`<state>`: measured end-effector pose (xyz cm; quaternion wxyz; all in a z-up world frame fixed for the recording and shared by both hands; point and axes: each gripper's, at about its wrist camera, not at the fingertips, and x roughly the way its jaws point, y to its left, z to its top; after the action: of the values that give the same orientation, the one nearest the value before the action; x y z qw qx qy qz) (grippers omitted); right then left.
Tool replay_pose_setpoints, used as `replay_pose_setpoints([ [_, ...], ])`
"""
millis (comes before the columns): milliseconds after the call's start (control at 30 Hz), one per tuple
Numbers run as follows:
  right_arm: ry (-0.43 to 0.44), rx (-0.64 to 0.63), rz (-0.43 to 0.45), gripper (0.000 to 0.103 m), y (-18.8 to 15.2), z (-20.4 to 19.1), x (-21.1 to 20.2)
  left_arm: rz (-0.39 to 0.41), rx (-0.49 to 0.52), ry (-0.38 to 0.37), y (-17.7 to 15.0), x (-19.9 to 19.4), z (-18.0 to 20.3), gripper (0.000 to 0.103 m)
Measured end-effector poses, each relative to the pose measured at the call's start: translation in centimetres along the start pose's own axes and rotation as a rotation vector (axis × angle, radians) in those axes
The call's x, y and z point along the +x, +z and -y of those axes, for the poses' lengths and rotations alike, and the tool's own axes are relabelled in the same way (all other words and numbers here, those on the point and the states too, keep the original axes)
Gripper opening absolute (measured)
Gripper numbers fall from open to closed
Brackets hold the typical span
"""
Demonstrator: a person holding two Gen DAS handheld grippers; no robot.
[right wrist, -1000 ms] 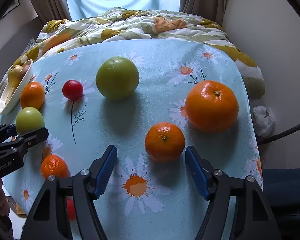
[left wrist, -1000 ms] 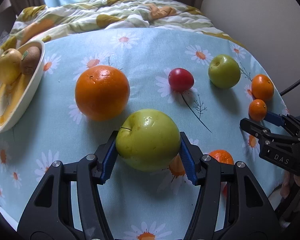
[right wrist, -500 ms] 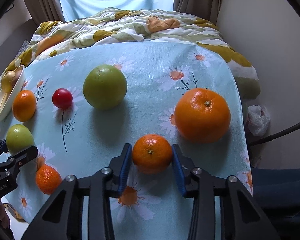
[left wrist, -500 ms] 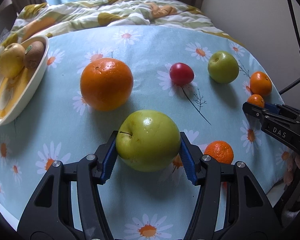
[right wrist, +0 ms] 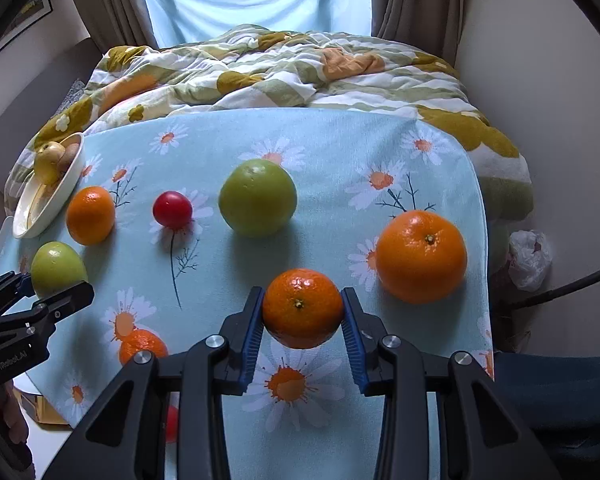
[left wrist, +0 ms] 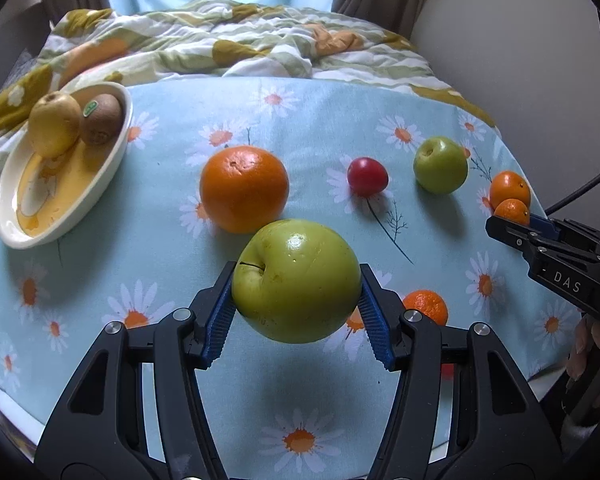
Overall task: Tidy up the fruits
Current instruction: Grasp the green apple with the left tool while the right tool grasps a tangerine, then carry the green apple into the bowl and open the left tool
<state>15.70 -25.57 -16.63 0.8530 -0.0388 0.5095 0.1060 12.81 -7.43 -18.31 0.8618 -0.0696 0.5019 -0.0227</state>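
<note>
Left tool clamps the green apple. Right tool grips a mandarin. Both probably bound for the dish at the table's left edge.

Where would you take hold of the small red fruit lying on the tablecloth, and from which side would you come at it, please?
Probably across the widest middle of the red fruit, coming down from above. It is small, round and smooth, so pads set lower or higher could slip off. It lies free on the tablecloth, with a gap to the orange on one side and the green apple on the other, leaving room for the fingers.
</note>
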Motion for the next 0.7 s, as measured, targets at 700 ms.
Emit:
replay_pose_setpoints([
  [700,0.090,-0.122,0.082,0.035,5.0,-12.0,-4.1,0.143,-0.045,0.002,4.7,-8.5,-10.3,0.063],
])
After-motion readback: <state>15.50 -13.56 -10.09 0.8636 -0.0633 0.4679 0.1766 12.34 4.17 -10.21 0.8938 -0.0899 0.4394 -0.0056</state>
